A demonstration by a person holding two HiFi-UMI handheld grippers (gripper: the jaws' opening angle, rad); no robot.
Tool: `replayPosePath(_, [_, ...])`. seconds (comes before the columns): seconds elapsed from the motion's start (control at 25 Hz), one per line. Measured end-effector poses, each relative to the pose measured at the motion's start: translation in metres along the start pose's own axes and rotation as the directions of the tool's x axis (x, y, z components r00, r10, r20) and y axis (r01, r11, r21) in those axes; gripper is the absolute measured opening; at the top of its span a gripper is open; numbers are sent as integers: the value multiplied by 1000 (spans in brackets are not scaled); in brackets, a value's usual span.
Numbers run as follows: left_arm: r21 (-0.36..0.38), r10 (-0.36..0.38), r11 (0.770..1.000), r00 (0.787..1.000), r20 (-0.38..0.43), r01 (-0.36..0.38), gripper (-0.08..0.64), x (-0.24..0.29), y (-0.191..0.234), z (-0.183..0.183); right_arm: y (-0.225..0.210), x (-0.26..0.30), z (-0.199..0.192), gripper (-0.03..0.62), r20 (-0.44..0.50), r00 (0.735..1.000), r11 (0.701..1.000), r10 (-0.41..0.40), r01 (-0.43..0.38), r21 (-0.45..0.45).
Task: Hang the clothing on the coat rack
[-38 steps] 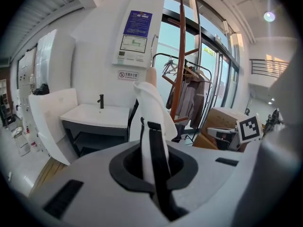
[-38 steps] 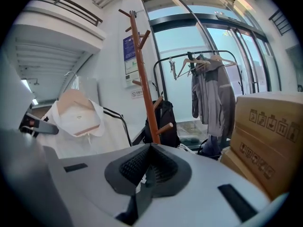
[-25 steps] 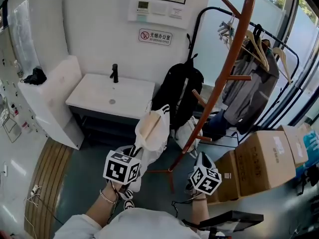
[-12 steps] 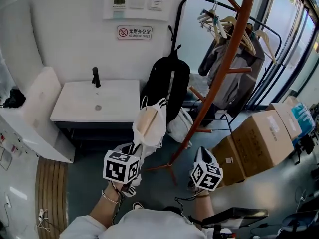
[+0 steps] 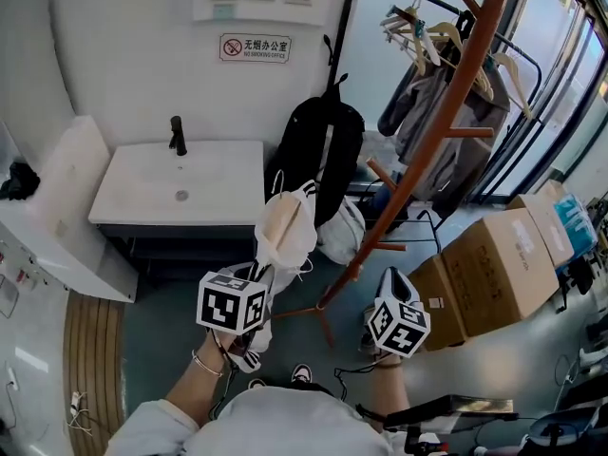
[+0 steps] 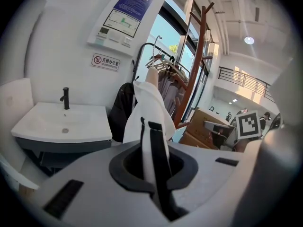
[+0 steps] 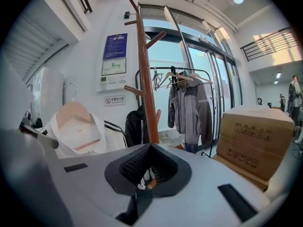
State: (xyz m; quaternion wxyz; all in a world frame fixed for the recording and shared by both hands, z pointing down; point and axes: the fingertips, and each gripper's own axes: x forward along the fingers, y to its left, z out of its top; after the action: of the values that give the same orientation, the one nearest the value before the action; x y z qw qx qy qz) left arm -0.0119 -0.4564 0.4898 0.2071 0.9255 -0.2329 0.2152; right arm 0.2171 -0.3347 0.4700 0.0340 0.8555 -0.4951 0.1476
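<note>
A white garment point(image 5: 285, 234) with black stripes hangs on a wooden hanger, and my left gripper point(image 5: 256, 275) is shut on its lower fabric. In the left gripper view the white and black cloth point(image 6: 152, 141) runs straight between the closed jaws of the left gripper point(image 6: 154, 170). The brown wooden coat rack point(image 5: 432, 131) leans up to the right of the garment, its pegs bare. My right gripper point(image 5: 393, 281) sits low by the rack's foot, shut with nothing in it. In the right gripper view the rack pole point(image 7: 146, 79) rises just beyond the right gripper point(image 7: 146, 176), with the garment point(image 7: 75, 126) to its left.
A white sink cabinet point(image 5: 180, 180) stands at the left wall. A black bag point(image 5: 318, 155) hangs behind the garment. A black clothes rail point(image 5: 446, 74) with hangers and a grey jacket stands behind the rack. Cardboard boxes point(image 5: 499, 274) sit at the right.
The head view has swung, so the sink and rack sit differently in the frame. Both grippers keep about the same places, and the left one still holds the garment.
</note>
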Motion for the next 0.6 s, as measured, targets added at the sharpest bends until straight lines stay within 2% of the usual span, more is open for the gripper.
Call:
replayPosePath(0.12, [8, 7, 1000, 1000, -16, -6, 18, 5, -2, 8, -3, 3, 5, 23, 5, 1000, 1000, 2, -2, -2])
replayPosePath(0.32, [35, -23, 999, 999, -47, 24, 18, 16, -15, 25, -14, 9, 9, 23, 8, 1000, 1000, -4, 4, -2])
replayPosePath(0.6, [92, 0, 996, 1000, -21, 2, 18, 25, -22, 59, -23, 18, 24, 23, 25, 1000, 1000, -4, 5, -10])
